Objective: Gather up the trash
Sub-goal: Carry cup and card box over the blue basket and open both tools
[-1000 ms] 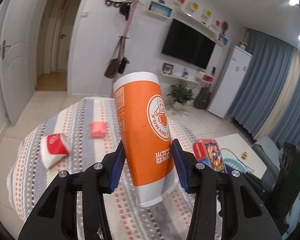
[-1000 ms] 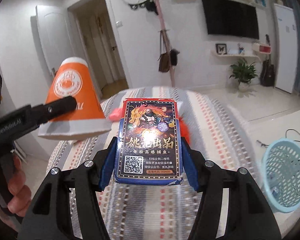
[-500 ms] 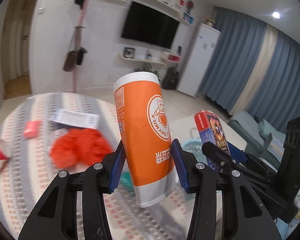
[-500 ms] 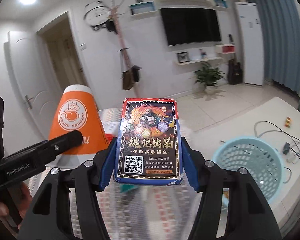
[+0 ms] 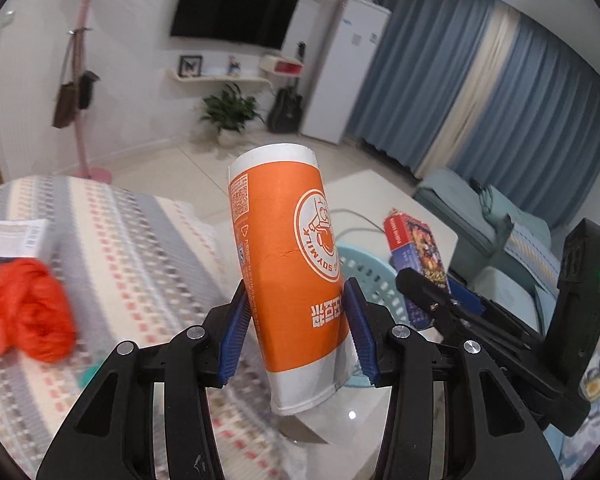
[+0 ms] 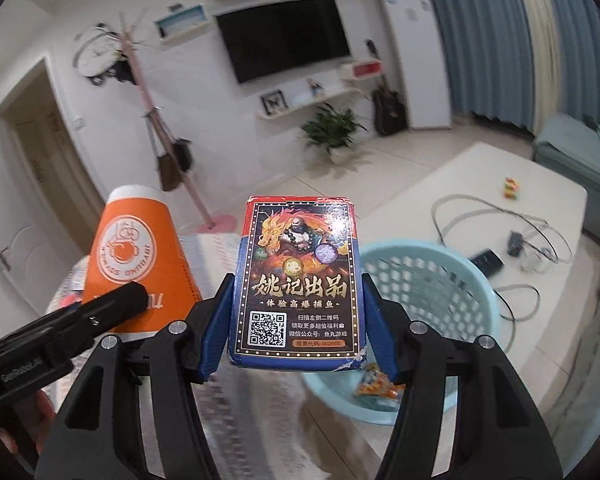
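Carry step, both loads held: left gripper has its fingers clamped on the orange paper cup, which sits upside down and tilted; right gripper has its fingers clamped on the card box, upright. The pale blue basket sits low just beyond the box; the cup is left of the basket. A crumpled snack wrapper lies inside it; nothing else shows there. Next move, by my reading: bring each piece over the basket rim, then let go. Orange mesh wad lies on the striped table, well left of the basket
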A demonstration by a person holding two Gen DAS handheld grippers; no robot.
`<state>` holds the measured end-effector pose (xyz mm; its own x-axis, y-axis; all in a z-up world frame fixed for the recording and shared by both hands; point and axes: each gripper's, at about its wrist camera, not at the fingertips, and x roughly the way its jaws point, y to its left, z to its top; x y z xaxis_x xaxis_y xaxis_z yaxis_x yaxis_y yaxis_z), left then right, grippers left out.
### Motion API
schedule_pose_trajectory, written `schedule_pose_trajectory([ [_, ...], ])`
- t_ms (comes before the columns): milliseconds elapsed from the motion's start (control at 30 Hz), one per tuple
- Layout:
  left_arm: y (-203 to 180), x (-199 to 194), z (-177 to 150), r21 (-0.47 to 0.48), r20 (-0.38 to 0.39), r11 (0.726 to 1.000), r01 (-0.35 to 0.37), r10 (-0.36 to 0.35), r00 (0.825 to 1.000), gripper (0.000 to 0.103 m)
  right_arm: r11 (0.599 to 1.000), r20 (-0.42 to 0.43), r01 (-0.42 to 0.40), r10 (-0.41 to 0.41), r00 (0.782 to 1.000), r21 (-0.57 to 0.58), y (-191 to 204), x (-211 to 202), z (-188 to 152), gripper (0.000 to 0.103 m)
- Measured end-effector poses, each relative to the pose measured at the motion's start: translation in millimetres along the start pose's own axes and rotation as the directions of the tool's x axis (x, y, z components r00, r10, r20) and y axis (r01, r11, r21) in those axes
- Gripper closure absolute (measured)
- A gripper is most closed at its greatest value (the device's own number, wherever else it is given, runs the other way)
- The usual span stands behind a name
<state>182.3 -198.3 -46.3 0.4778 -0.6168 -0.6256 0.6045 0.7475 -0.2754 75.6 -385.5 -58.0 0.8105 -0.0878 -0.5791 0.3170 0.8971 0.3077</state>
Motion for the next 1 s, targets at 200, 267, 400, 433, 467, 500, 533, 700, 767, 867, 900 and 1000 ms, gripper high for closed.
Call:
schedule_pose_trajectory([
  [200, -10.5, 44.8, -9.8, -0.001, -0.060, 1.000, 0.029, -0.029, 0.998, 0.058, 0.998, -0.067, 0.055, -0.052, 0.996, 0.040, -37.5, 26.1, -10.8, 0.046],
  [267, -13.6, 60.6, -13.7, -0.005, -0.089, 0.999, 0.038, -0.038, 0.995, 0.058, 0.996, -0.083, 0.075, -0.070, 0.994, 0.052, -47.8, 32.9, -15.4, 0.046],
  [400, -23.0, 81.2, -15.7, 0.005, -0.123, 0.999, 0.045, -0.044, 0.991, 0.057, 0.989, -0.122, 0.114, -0.102, 0.987, 0.094, -69.1, 45.7, -20.6, 0.046],
  [433, -25.6, 86.6, -16.3, 0.008, -0.133, 0.999, 0.050, -0.048, 0.990, 0.056, 0.987, -0.130, 0.128, -0.114, 0.985, 0.102, -74.5, 48.1, -21.7, 0.046],
  [467, -27.0, 90.6, -16.8, 0.009, -0.142, 0.999, 0.052, -0.051, 0.989, 0.056, 0.984, -0.136, 0.138, -0.123, 0.983, 0.109, -78.4, 49.8, -22.3, 0.046],
  [500, -29.8, 95.3, -16.9, 0.010, -0.151, 0.998, 0.054, -0.052, 0.987, 0.056, 0.982, -0.142, 0.144, -0.127, 0.982, 0.118, -82.1, 51.1, -22.9, 0.046],
  [533, -32.2, 101.4, -15.9, 0.007, -0.162, 0.998, 0.056, -0.054, 0.985, 0.055, 0.980, -0.153, 0.148, -0.127, 0.980, 0.131, -87.2, 53.1, -24.0, 0.046],
  [700, -31.9, 110.9, -14.1, -0.020, -0.140, 0.997, 0.068, -0.070, 0.988, 0.043, 0.970, -0.189, 0.160, -0.125, 0.974, 0.182, -103.4, 58.2, -28.6, 0.045],
  [767, -32.6, 112.7, -16.0, -0.017, -0.141, 0.998, 0.066, -0.067, 0.988, 0.043, 0.968, -0.194, 0.167, -0.129, 0.972, 0.189, -108.8, 58.1, -30.7, 0.045],
  [867, -37.4, 112.3, -21.1, -0.007, -0.139, 0.998, 0.063, -0.063, 0.988, 0.043, 0.966, -0.192, 0.173, -0.135, 0.972, 0.194, -112.5, 55.4, -30.8, 0.045],
  [900, -37.5, 110.9, -23.5, -0.006, -0.139, 0.998, 0.063, -0.063, 0.988, 0.043, 0.966, -0.192, 0.171, -0.133, 0.972, 0.196, -113.2, 54.8, -30.6, 0.045],
  [1000, -33.6, 103.3, -27.1, -0.010, -0.135, 0.998, 0.066, -0.067, 0.989, 0.043, 0.968, -0.187, 0.165, -0.130, 0.974, 0.188, -111.9, 52.1, -29.7, 0.045],
])
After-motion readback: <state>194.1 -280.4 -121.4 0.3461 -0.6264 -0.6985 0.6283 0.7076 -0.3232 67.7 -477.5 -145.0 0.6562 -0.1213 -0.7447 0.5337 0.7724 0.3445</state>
